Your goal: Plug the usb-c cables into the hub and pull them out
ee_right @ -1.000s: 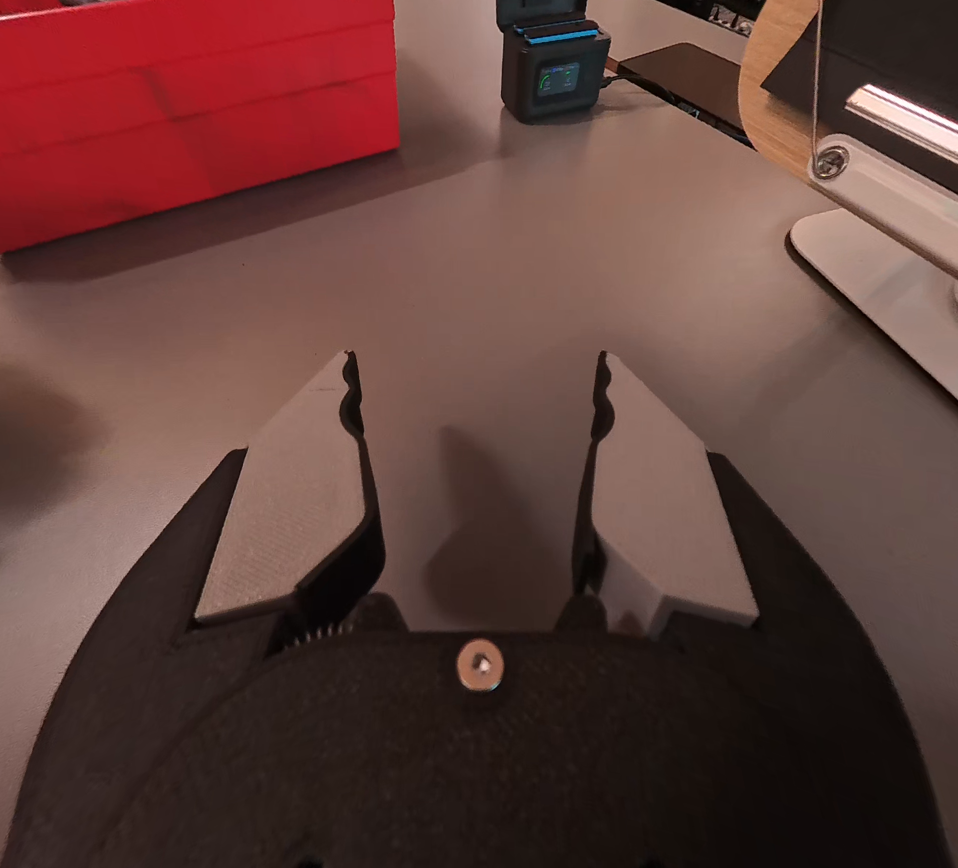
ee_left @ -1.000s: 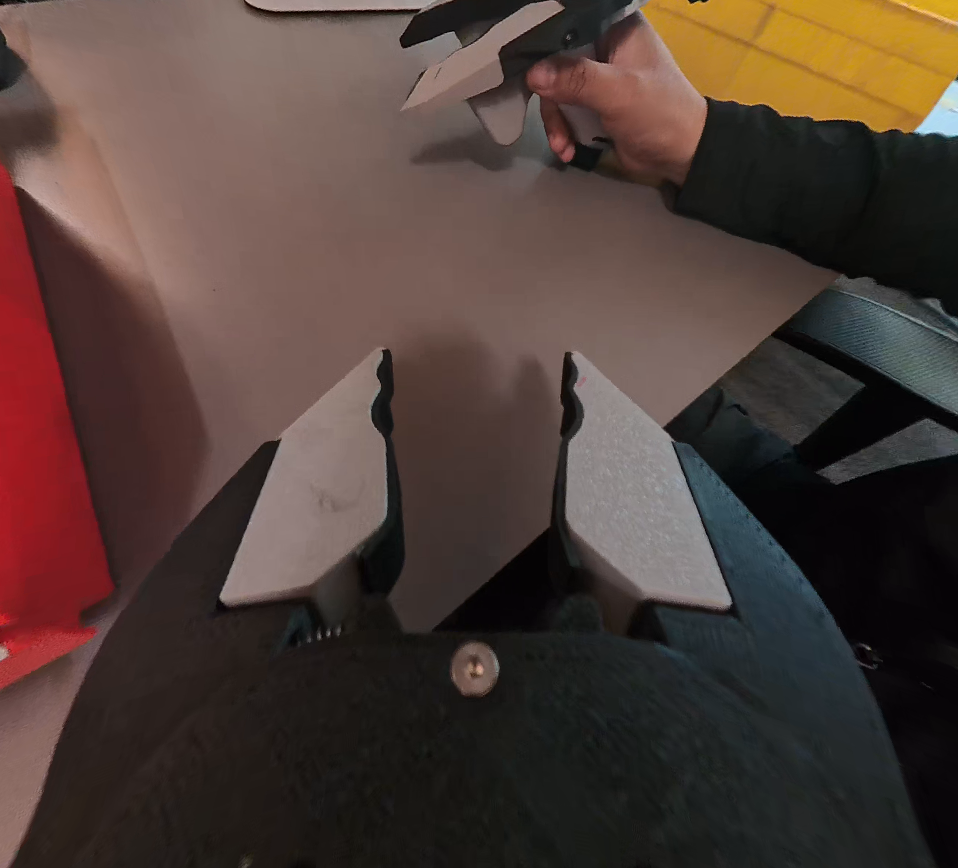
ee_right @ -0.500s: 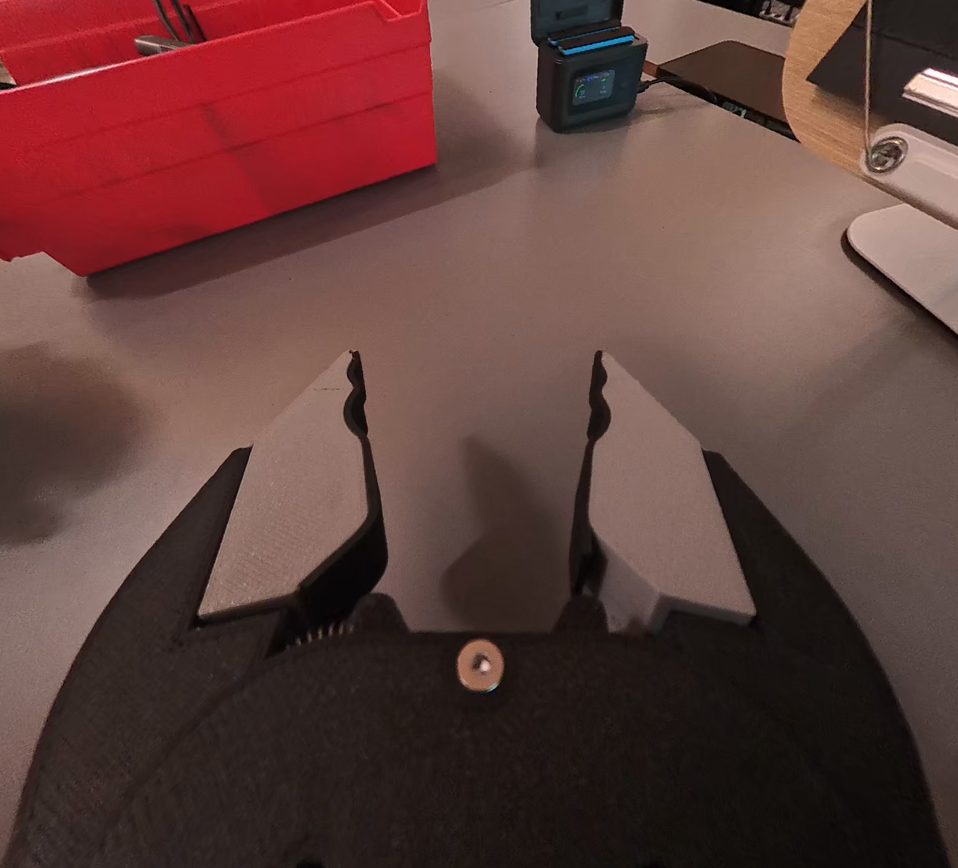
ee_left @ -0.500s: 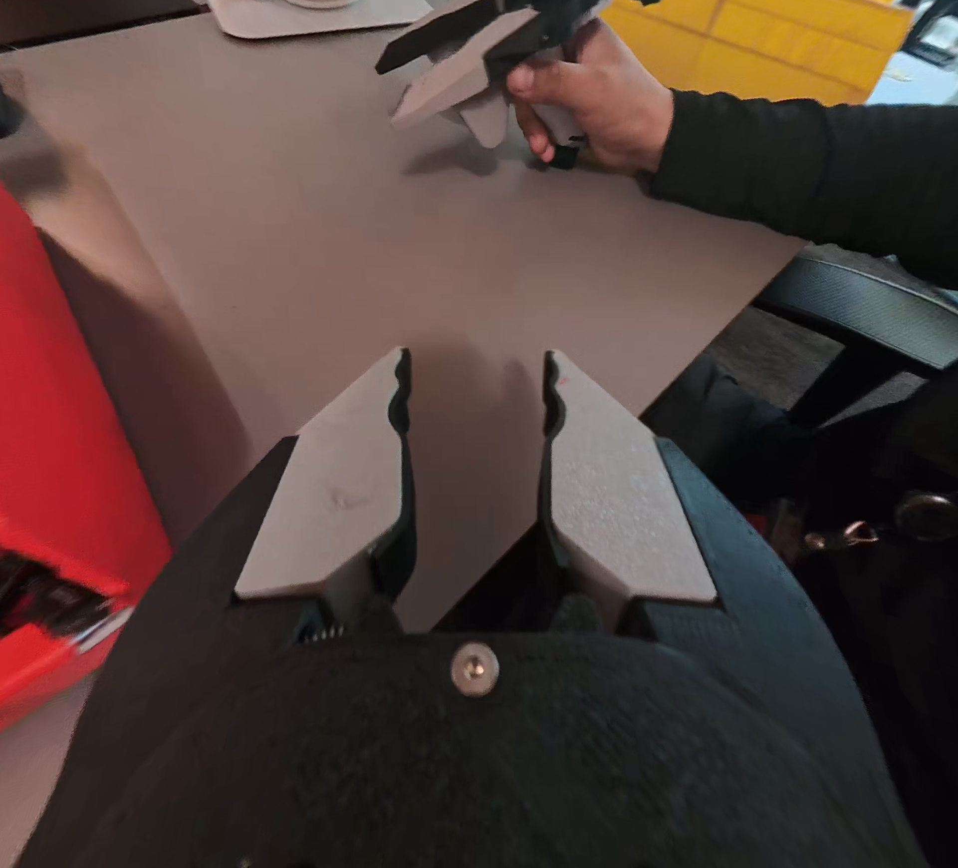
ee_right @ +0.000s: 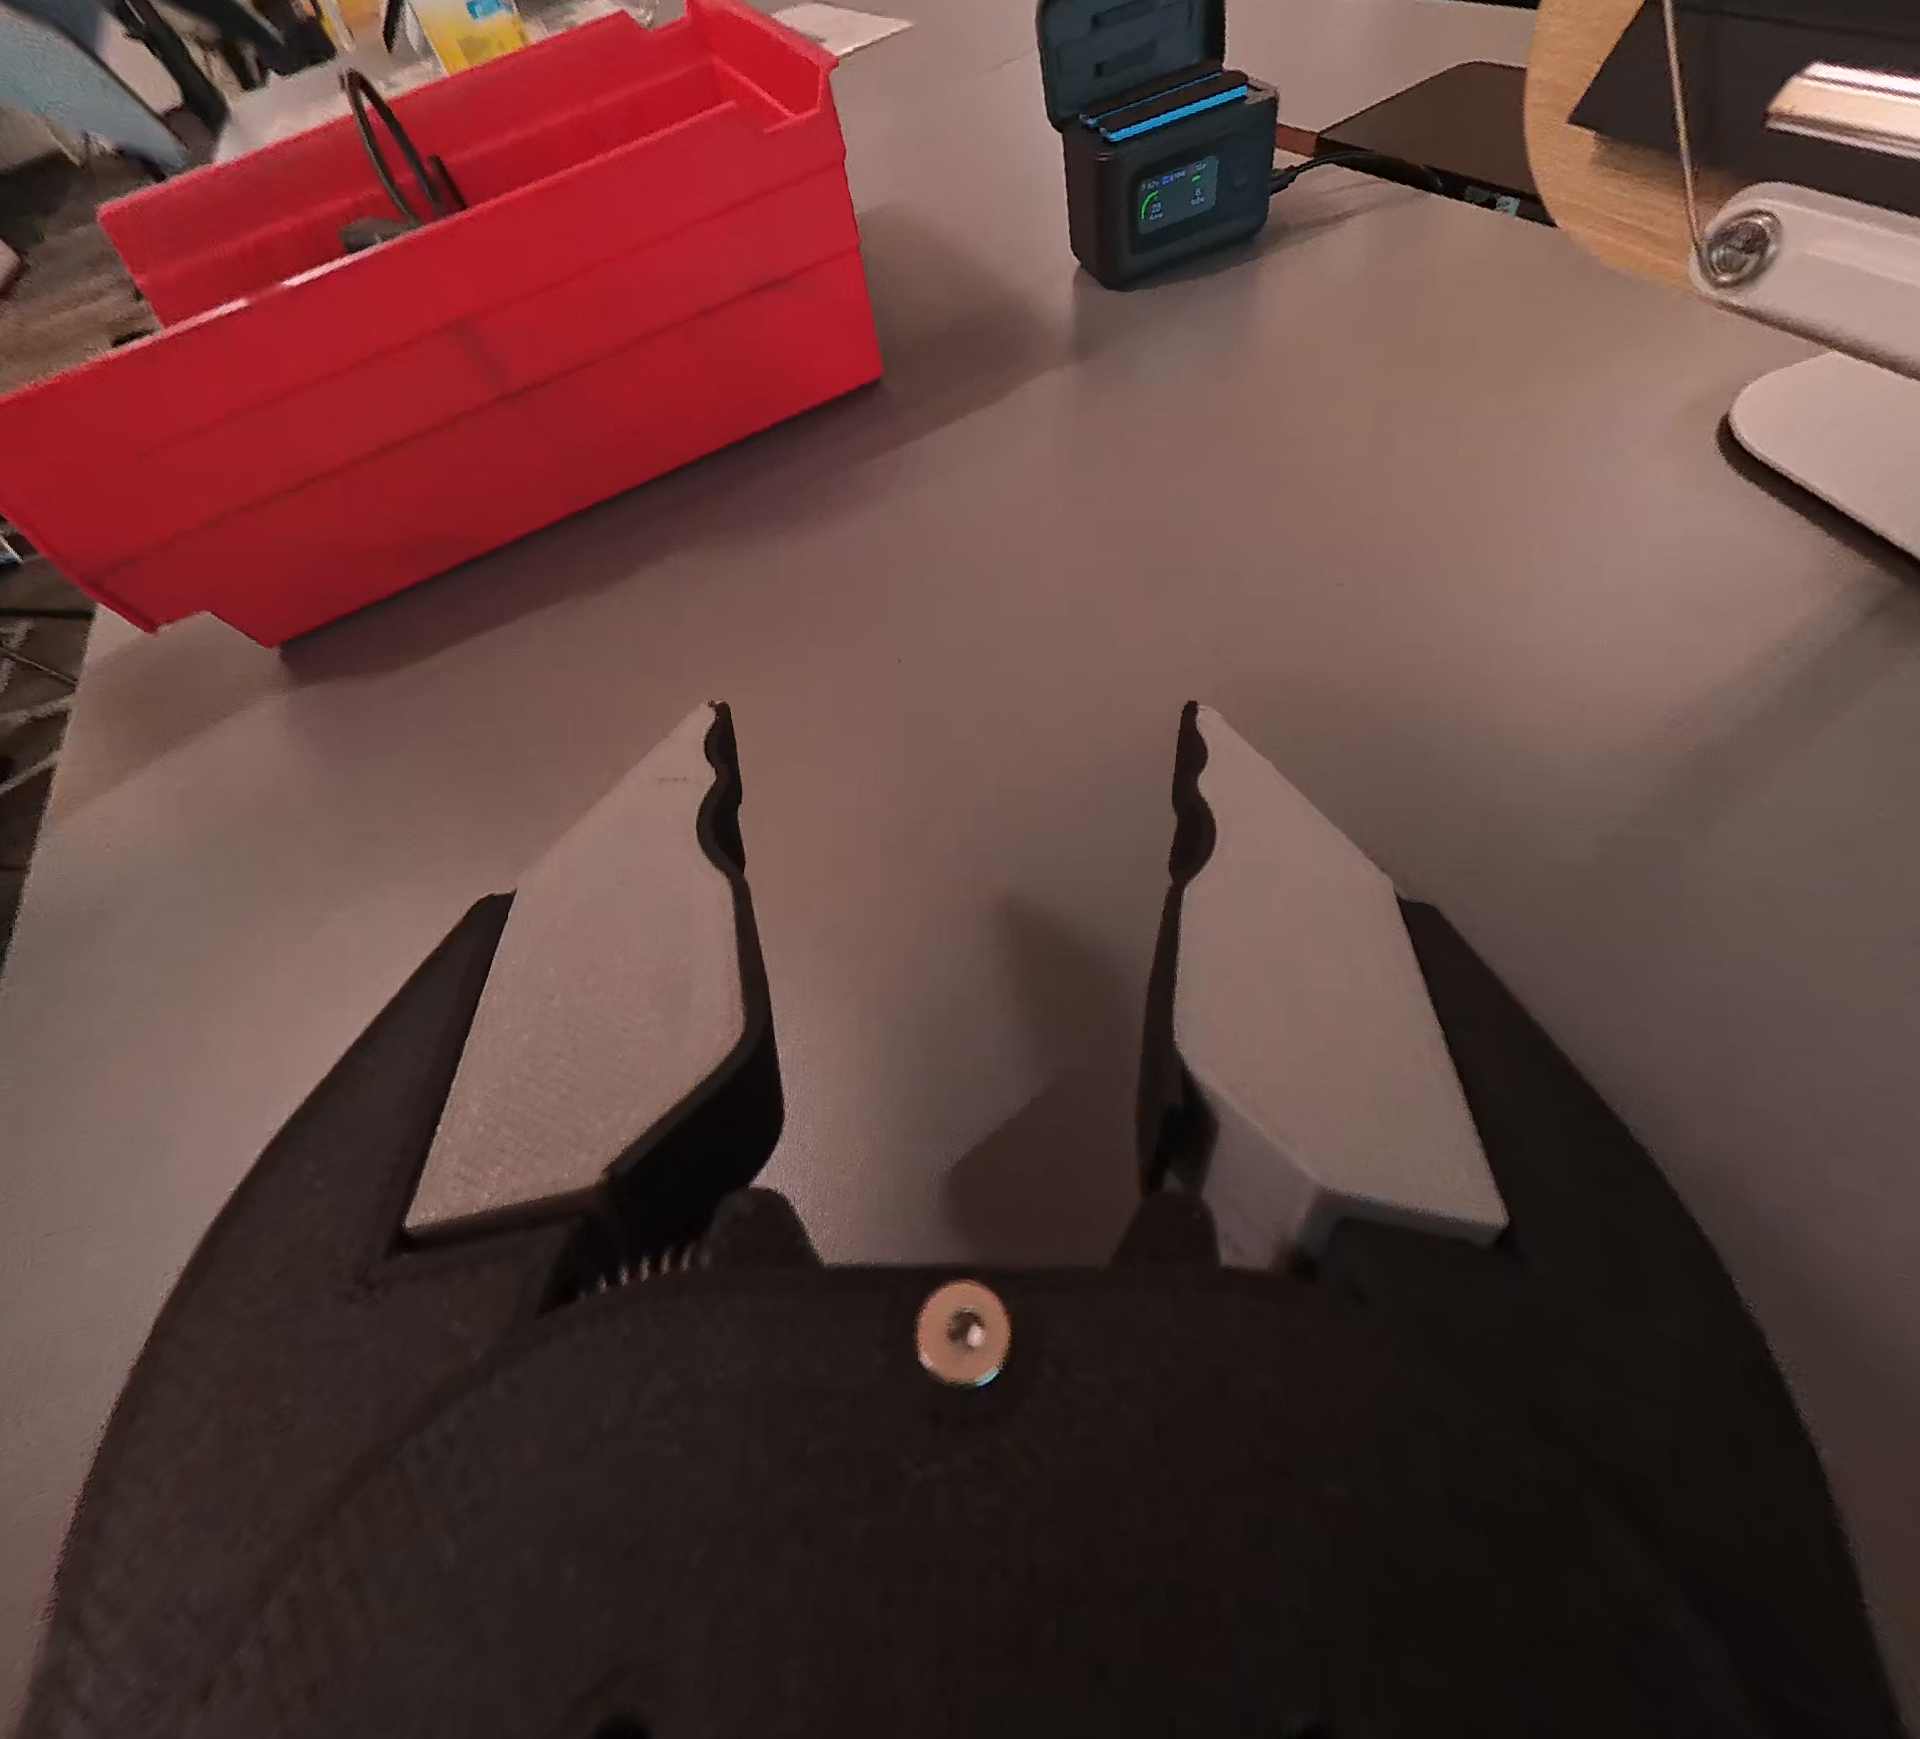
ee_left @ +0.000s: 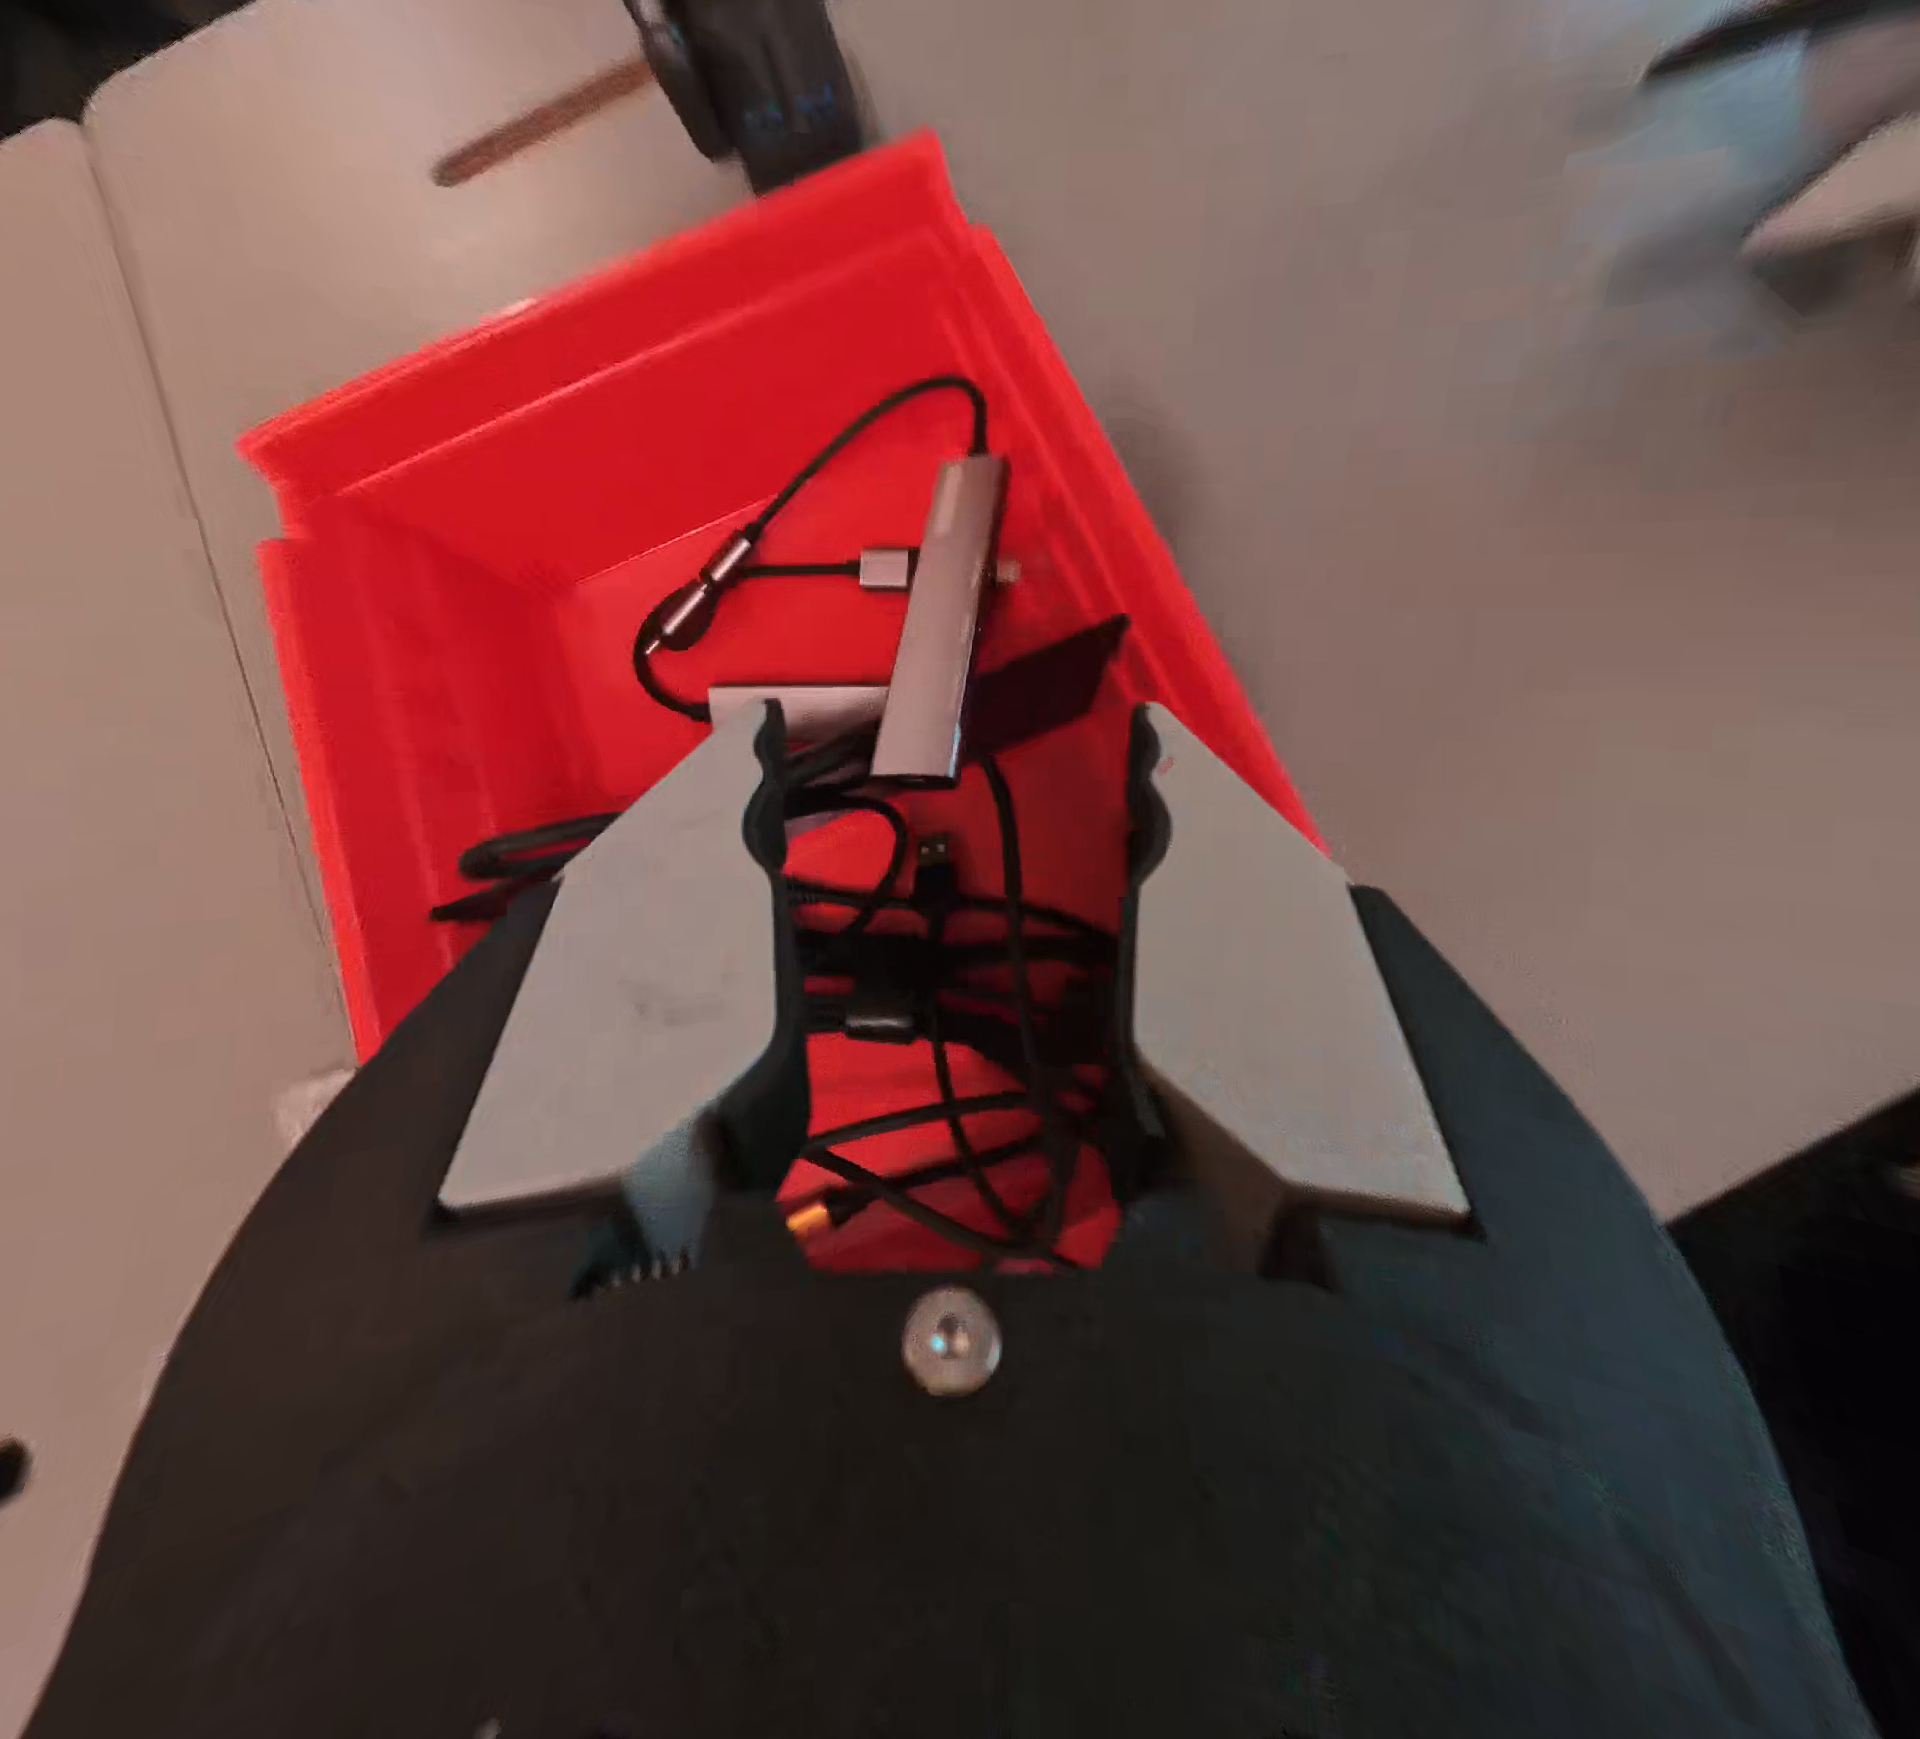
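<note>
Left wrist view looks steeply down into the red bin (ee_left: 436, 754), with the left gripper (ee_left: 951, 759) held over it, jaws spread and holding nothing. Nearest, between the jaws, lies a tangle of black cables (ee_left: 966, 1014) with several plug ends showing (which of them are usb-c the blurred picture does not settle). Just beyond the tips the grey hub (ee_left: 940, 619) lies slanted on the bin floor, its own short lead looping away toward the far wall; a second grey block sits partly under it. Nothing appears plugged into the hub's near end.

My reading is that the step in hand is fetching the hub out of the bin. To do it well, come down across the hub's narrow width near its middle, clear of the loose cables, so that lifting does not drag the tangle along.

From the right wrist view, the right gripper (ee_right: 951, 718) waits over the bare grey surface (ee_right: 1039, 546), jaws spread and empty, with the bin well apart to its left and a dark charging case (ee_right: 1169, 193) farther off.
</note>
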The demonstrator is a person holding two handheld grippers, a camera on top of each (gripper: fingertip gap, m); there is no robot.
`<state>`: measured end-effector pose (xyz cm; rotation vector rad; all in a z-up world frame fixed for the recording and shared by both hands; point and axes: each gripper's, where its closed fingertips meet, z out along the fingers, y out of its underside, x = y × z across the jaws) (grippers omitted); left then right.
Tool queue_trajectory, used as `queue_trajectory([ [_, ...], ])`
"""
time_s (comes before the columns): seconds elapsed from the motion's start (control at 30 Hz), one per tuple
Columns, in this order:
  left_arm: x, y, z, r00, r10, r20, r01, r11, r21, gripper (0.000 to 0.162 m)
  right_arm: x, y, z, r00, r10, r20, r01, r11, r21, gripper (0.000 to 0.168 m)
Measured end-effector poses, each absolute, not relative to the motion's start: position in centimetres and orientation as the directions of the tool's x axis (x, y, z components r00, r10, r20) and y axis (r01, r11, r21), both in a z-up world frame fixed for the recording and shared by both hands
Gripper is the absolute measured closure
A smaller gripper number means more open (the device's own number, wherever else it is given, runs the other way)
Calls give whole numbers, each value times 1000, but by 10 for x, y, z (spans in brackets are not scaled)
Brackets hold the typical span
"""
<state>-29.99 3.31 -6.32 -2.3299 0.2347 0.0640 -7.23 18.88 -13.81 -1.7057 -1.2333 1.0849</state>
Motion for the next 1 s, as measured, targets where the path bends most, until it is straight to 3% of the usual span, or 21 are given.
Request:
queue_trajectory([
  [0.07, -298, 40, -82, 942, -245, -229, -335, -672, -661, 104, -71, 191, -137, 177, 957, -231, 311, -277, -909, 87],
  [0.23, -307, 41, -115, 837, -331, -436, -528, -702, -479, 103, -70, 193, -136, 175, 952, -252, 300, -296, -907, 89],
  [0.27, -313, 40, -121, 807, -340, -482, -555, -715, -425, 107, -70, 193, -136, 174, 953, -249, 302, -292, -908, 90],
  [0.33, -314, 41, -122, 755, -366, -545, -611, -695, -379, 132, -70, 192, -137, 174, 956, -234, 309, -279, -909, 92],
  [0.37, -312, 44, -116, 739, -362, -568, -629, -671, -392, 145, -70, 192, -138, 176, 958, -226, 316, -273, -909, 93],
  [0.5, -313, 44, -90, 718, -337, -609, -651, -634, -416, 154, -70, 191, -140, 180, 963, -200, 336, -252, -908, 97],
  [0.63, -324, 46, -35, 690, -165, -705, -649, -572, -501, 155, -70, 192, -141, 190, 964, -188, 344, -244, -907, 99],
  [0.8, -288, 47, 25, 769, -27, -639, -583, -440, -683, 155, -67, 197, -136, 210, 964, -166, 327, -229, -917, 101],
  [1.0, -216, 55, 94, 737, 106, -667, -652, -146, -744, 155, -56, 204, -115, 219, 958, -186, 247, -239, -939, 103],
])
